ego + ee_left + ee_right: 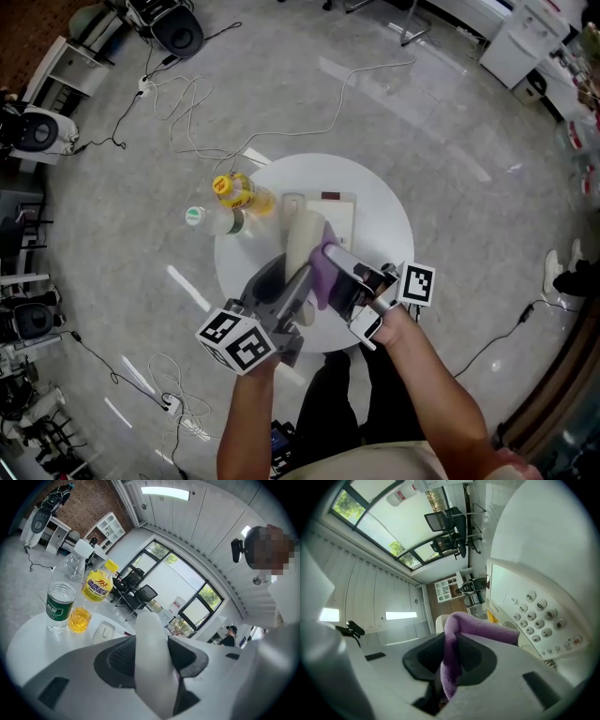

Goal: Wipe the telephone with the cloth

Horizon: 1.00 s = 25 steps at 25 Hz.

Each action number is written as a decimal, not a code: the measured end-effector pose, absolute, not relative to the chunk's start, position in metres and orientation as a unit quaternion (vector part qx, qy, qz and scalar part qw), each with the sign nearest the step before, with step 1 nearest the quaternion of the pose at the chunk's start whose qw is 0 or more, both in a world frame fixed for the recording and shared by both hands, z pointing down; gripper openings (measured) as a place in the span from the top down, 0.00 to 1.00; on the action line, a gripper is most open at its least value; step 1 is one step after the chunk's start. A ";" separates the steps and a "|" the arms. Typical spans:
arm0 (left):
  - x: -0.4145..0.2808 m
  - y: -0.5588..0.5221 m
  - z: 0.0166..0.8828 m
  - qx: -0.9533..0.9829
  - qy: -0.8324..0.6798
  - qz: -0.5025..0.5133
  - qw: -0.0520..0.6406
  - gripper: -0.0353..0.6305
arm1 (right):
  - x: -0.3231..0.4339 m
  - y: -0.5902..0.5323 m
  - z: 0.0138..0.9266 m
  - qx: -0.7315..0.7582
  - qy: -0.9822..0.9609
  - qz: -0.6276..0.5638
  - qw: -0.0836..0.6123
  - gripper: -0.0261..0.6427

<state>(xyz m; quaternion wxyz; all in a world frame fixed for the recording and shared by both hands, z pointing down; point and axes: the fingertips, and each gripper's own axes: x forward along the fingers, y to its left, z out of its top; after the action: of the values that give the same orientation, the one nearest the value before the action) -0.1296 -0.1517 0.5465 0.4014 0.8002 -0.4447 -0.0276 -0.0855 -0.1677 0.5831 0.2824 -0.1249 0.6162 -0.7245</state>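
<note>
White table point(382, 230), left tongs point(151, 657) gripping telephone handset point(302, 239), right tongs point(449, 662) pinching cloth point(480, 628)

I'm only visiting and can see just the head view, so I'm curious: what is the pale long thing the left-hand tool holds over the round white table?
Observer: In the left gripper view, the left gripper is clamped on a cream plastic telephone handset.
Operator: And the purple thing on the right?
Observer: The right gripper view shows the right gripper pinching a purple fleece cloth that folds forward over one jaw.
Operator: Where's the phone itself?
Observer: That view shows the off-white telephone base just beyond the cloth, its round number keys facing the camera.
</note>
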 end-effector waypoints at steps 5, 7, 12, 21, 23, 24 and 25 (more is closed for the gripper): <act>-0.132 -0.152 0.542 0.801 -0.445 -0.032 0.400 0.63 | -0.078 -0.190 0.586 -0.151 0.611 -0.718 0.298 0.89; -0.130 -0.151 0.541 0.801 -0.444 -0.026 0.401 0.63 | -0.076 -0.199 0.587 -0.158 0.603 -0.718 0.311 0.89; -0.132 -0.149 0.545 0.796 -0.451 -0.024 0.402 0.63 | -0.079 -0.205 0.578 -0.159 0.631 -0.700 0.296 0.89; -0.137 -0.152 0.551 0.801 -0.460 -0.010 0.384 0.63 | -0.073 -0.216 0.530 -0.225 0.808 -0.528 0.138 0.89; -0.137 -0.152 0.557 0.802 -0.462 0.000 0.378 0.63 | -0.076 -0.215 0.521 -0.242 0.846 -0.468 0.080 0.89; -0.136 -0.151 0.559 0.802 -0.463 0.008 0.377 0.63 | -0.078 -0.215 0.516 -0.249 0.865 -0.432 0.049 0.89; -0.135 -0.150 0.560 0.803 -0.463 0.016 0.376 0.63 | -0.081 -0.213 0.512 -0.254 0.883 -0.394 0.017 0.89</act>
<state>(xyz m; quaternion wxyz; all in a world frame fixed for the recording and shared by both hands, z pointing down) -0.1352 -0.1500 0.5604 0.3756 0.8025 -0.4633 0.0163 -0.0807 -0.2131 0.5120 0.0168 -0.2543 0.8830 -0.3941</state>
